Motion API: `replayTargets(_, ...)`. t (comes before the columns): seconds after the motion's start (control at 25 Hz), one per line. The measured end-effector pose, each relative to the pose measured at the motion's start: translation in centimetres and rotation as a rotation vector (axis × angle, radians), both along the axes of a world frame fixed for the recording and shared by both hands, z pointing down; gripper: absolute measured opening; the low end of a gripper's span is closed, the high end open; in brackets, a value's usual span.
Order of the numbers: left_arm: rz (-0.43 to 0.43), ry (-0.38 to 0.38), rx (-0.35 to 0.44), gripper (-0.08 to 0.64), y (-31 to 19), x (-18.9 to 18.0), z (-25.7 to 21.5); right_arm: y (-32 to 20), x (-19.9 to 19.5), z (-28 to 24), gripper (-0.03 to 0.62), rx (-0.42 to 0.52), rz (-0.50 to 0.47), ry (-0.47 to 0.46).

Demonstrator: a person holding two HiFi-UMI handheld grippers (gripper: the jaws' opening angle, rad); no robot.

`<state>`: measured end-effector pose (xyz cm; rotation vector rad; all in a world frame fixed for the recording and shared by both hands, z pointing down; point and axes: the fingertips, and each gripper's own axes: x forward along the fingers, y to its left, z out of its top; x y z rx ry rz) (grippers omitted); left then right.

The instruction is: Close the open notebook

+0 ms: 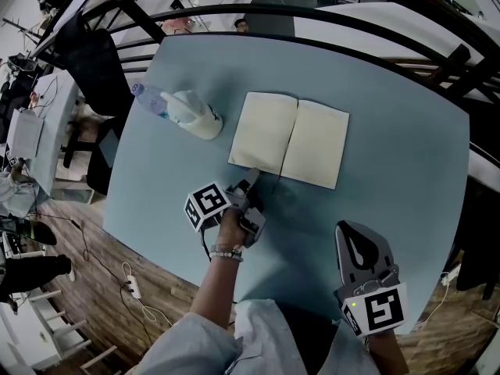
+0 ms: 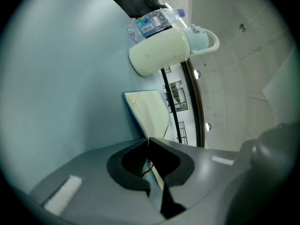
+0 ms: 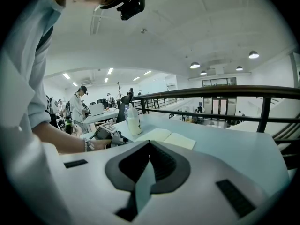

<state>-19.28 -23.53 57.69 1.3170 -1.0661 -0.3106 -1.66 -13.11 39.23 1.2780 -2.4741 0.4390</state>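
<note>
Two dark pads of the left gripper [image 1: 251, 177] [image 2: 149, 139] are pressed together on the near edge of the notebook's [image 1: 289, 139] [image 2: 149, 109] [image 3: 171, 137] left half; in the left gripper view a thin cream strip with a blue border runs between them, and the page rises just beyond the tips. The gripper's marker cube [image 1: 206, 203] sits behind the jaws, and the hand holding it wears a beaded bracelet [image 1: 226, 253].

The right gripper [image 1: 343, 226] [image 3: 149, 143] has its jaws closed tip to tip with nothing in them. It hangs over the near right part of the table [image 1: 398, 170], well apart from the notebook.

The notebook lies open and flat on the pale blue table, blank cream pages up, spine running away from the person. To its left, near but not touching, stands a cream flask [image 1: 195, 114] [image 2: 159, 55] [image 3: 134, 124] with a pale lid and handle, and a plastic water bottle [image 1: 148, 97] [image 2: 152, 21] is just behind it. A dark railing [image 1: 312, 16] curves past the table's far edge.
</note>
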Motion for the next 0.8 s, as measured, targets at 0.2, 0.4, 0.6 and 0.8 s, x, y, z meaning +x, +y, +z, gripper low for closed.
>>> replayTargets(0.2, 0.02, -0.037, 0.048, 0.009, -0.2, 0.1, -0.7, 0.1, 0.2, 0.0, 0.002, -0.004, 0.003, 0.0)
replayTargets(0.4, 0.055, -0.088, 0.093, 0.005, -0.2, 0.3, -1.3, 0.2, 0.1, 0.1, 0.002, -0.004, 0.002, 0.002)
replayTargets(0.6, 0.094, -0.133, 0.135, 0.003, -0.2, 0.5, -2.0, 0.3, 0.1, 0.0, 0.002, -0.005, 0.002, 0.009)
replayTargets(0.8, 0.142, -0.184, 0.181, 0.003, -0.2, 1.1, -2.7, 0.3, 0.1, -0.1, 0.002, -0.001, 0.001, 0.01)
